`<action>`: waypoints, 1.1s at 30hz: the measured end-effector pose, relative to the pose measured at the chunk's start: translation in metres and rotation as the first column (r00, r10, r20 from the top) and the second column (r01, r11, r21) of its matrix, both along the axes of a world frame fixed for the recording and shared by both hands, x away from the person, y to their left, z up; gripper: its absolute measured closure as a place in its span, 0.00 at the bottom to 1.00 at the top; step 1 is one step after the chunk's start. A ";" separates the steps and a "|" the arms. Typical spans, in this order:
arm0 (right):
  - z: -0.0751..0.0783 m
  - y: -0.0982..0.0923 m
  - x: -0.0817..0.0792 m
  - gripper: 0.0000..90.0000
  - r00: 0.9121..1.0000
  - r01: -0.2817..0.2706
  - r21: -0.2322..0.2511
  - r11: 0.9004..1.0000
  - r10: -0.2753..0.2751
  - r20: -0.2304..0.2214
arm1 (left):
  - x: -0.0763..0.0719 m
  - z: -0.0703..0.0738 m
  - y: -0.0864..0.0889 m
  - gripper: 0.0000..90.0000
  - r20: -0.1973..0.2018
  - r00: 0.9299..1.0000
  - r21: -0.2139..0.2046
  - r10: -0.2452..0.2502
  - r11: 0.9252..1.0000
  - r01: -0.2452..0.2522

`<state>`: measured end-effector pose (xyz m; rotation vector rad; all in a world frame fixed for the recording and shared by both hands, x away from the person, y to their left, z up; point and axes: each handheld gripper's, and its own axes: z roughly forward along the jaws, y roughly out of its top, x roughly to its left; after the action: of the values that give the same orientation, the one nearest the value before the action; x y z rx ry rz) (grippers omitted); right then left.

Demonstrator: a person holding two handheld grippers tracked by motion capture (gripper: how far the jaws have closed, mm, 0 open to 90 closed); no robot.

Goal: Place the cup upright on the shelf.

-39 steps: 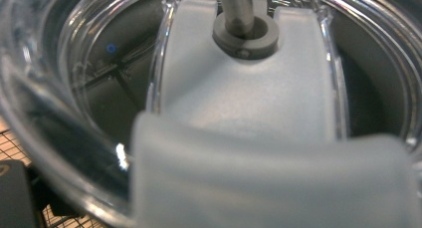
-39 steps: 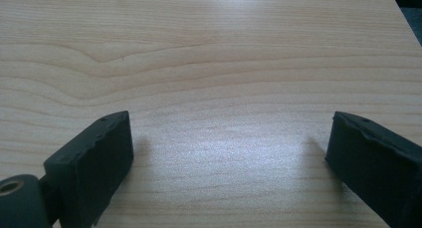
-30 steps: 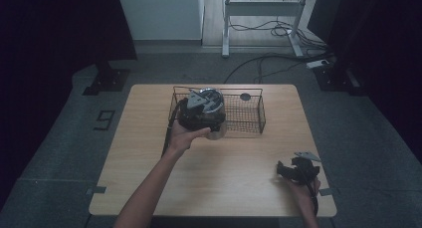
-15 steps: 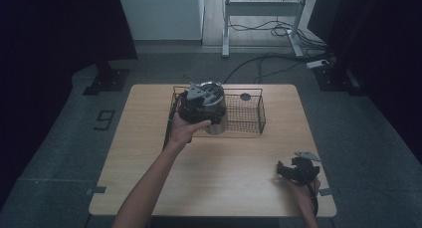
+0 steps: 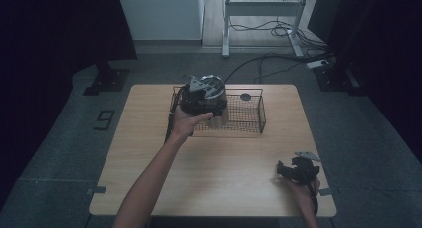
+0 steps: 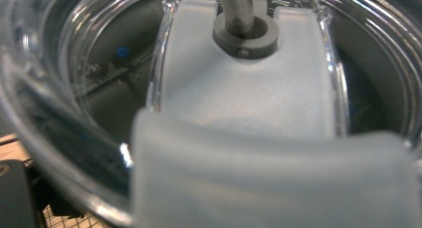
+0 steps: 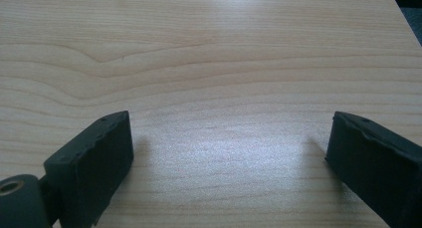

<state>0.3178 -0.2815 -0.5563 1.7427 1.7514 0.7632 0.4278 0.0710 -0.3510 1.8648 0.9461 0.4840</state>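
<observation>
Left gripper [image 5: 211,101] clamped on clear lidded jar [image 6: 239,88], held upright above near-left corner of wire basket [image 5: 251,111]; basket floor directly below, so next move looks straight down; right gripper [image 5: 297,171] spread apart, idle on desk [image 5: 219,178], well away.

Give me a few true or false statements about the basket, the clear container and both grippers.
1. The left gripper holds a clear container at the wire basket. True.
2. The right gripper grips a cup. False: its jaws are open over bare table.
3. The basket sits at the table's near edge. False: it sits at the far edge.
4. A small dark round thing lies by the basket's far side. True.
</observation>
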 end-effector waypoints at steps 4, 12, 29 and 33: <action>0.000 0.000 0.000 0.05 1.000 0.000 0.000 1.000 0.000 0.000 | 0.003 -0.001 -0.001 0.04 -0.002 1.000 -0.009 -0.010 1.000 0.010; 0.000 0.000 0.000 0.05 1.000 0.001 0.000 1.000 -0.001 0.000 | 0.011 0.001 -0.005 0.05 0.009 1.000 0.000 -0.004 1.000 0.004; 0.000 0.000 0.000 0.05 1.000 0.002 0.001 1.000 -0.002 0.002 | 0.035 0.000 -0.011 0.04 0.006 1.000 0.032 0.016 0.999 -0.016; 0.000 0.000 0.000 0.06 1.000 0.003 0.001 1.000 -0.003 0.002 | 0.039 -0.003 -0.010 0.04 -0.002 1.000 0.029 0.025 0.999 -0.025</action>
<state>0.3175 -0.2819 -0.5563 1.7443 1.7469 0.7651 0.4671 0.0610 -0.3538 1.8820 0.9693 0.5139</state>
